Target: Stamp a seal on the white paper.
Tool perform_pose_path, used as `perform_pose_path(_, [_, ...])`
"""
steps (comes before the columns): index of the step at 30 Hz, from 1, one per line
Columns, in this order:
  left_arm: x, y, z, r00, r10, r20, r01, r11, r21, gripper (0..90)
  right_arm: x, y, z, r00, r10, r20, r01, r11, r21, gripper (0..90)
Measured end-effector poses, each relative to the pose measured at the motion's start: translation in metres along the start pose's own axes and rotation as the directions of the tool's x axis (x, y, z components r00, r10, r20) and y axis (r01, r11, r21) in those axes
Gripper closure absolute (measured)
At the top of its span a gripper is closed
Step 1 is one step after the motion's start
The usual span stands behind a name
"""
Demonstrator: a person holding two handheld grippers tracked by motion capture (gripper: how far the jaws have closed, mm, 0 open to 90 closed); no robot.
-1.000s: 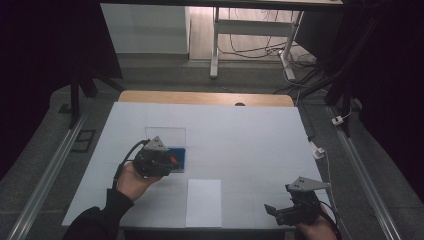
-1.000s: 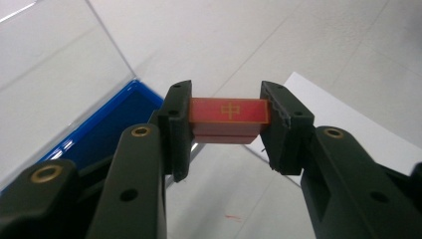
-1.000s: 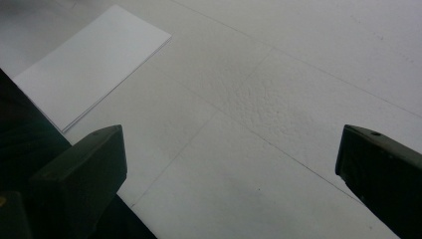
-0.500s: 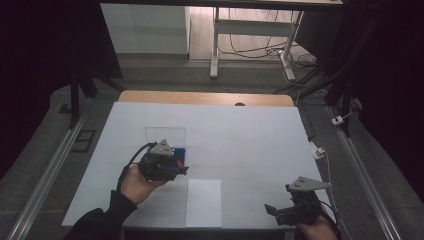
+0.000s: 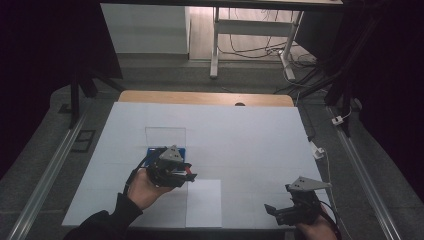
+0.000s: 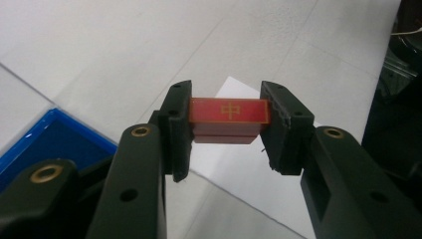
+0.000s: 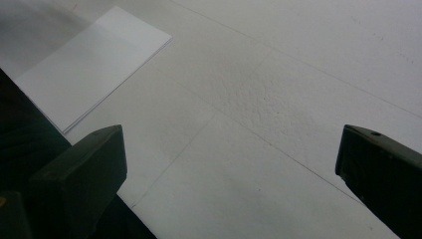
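A red rectangular block point(image 6: 230, 118) with a gold mark on its top face is clamped between the jaws of my left gripper point(image 6: 227, 124), which is shut on it. In the high view that left gripper point(image 5: 186, 175) hovers left of centre, just past a blue tray point(image 5: 150, 150) and above the corner of a white paper sheet point(image 5: 204, 204). My right gripper point(image 5: 272, 211) stays near the table's front right edge. Its jaws stand wide apart in the right gripper view point(image 7: 231, 164), with bare table between them.
A clear upright panel point(image 5: 165, 135) stands behind the blue tray point(image 6: 47, 142). The paper sheet point(image 7: 89, 62) lies at the front middle of the white table point(image 5: 240, 135). A wooden strip point(image 5: 205, 97) runs along the far edge. Cables and a desk frame lie beyond the table.
My left gripper has moved right and toward the front with the red block, from over the blue tray to the edge of the paper sheet. The right gripper has kept still.
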State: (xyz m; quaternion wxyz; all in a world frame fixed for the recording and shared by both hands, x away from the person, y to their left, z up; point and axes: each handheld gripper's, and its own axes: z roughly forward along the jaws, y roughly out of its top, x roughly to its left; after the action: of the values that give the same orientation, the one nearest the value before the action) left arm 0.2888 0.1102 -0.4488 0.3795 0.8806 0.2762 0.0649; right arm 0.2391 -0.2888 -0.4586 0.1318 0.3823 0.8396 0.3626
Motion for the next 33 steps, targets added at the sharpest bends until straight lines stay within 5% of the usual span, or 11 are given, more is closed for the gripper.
perform_pose_path(20, [-0.025, 0.001, 0.032, 0.9969, 0.061, 0.05, -0.065, 0.9949, 0.077, 58.2, 0.001, 0.001, 0.001, 1.0, -0.007, 0.002, 0.007, 1.0, 0.005, 0.1])
perform_pose_path(33, [-0.03, -0.004, 0.052, 0.9953, 0.075, 0.061, -0.082, 0.9889, 0.124, 58.2, 0.001, 0.001, 0.001, 1.0, -0.01, 0.0, 0.01, 1.0, 0.008, 0.1])
